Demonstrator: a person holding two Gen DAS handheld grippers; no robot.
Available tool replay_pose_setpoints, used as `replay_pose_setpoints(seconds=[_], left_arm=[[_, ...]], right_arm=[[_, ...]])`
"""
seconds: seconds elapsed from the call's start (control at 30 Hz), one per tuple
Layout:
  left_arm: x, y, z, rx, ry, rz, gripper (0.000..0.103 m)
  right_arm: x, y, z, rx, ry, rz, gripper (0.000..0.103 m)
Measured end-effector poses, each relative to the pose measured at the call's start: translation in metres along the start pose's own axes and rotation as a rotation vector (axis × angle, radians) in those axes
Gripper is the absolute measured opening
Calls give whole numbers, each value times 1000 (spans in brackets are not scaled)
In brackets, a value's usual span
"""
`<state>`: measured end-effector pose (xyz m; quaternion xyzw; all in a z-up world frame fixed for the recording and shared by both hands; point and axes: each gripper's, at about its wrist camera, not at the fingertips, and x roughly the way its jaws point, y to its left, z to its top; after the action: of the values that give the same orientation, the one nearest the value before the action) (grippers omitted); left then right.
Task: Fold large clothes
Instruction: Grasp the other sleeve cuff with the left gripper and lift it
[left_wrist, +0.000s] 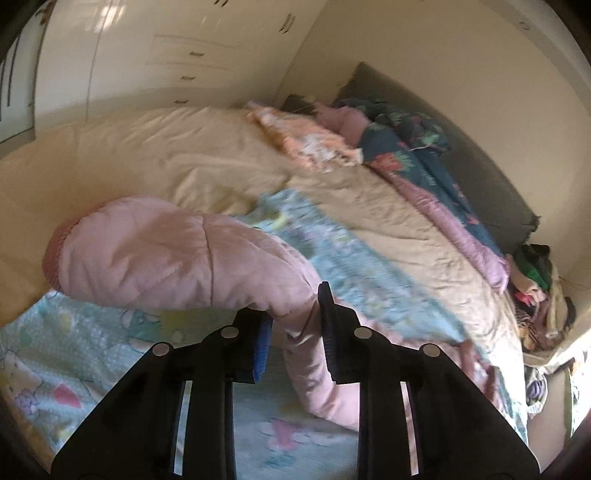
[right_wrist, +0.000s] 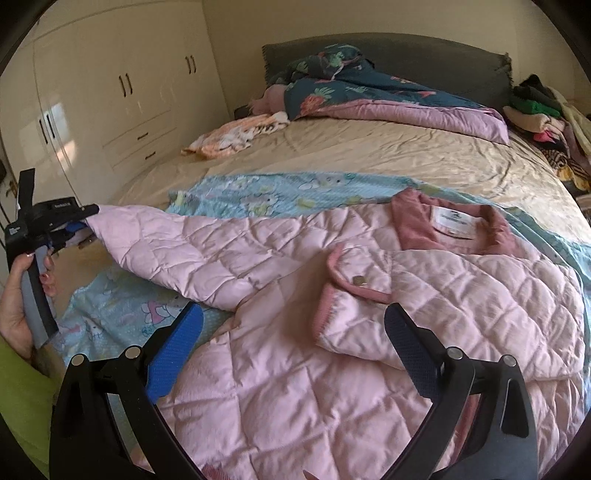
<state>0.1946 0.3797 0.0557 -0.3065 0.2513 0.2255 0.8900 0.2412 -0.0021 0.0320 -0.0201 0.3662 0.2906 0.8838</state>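
A pink quilted jacket with a darker pink collar lies spread on a light blue cartoon-print sheet on the bed. One sleeve is folded across the chest, its snap cuff facing up. The other sleeve is lifted off the bed, and my left gripper is shut on its fabric near the cuff end. In the right wrist view, a hand holds that left gripper at the far left. My right gripper hangs open above the jacket's front with nothing between its fingers.
A beige bedspread covers the bed. At the head lie a dark floral blanket with lilac lining, an orange-white garment and a grey headboard. A pile of clothes sits at the right, and white wardrobes stand left.
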Motion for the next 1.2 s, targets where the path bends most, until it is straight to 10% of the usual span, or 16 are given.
replay_pose_setpoints(seconds=[1.2], left_arm=[[-80, -260, -90, 391, -49, -262, 16]], right_arm=[[-156, -138, -55, 136, -182, -239, 98]])
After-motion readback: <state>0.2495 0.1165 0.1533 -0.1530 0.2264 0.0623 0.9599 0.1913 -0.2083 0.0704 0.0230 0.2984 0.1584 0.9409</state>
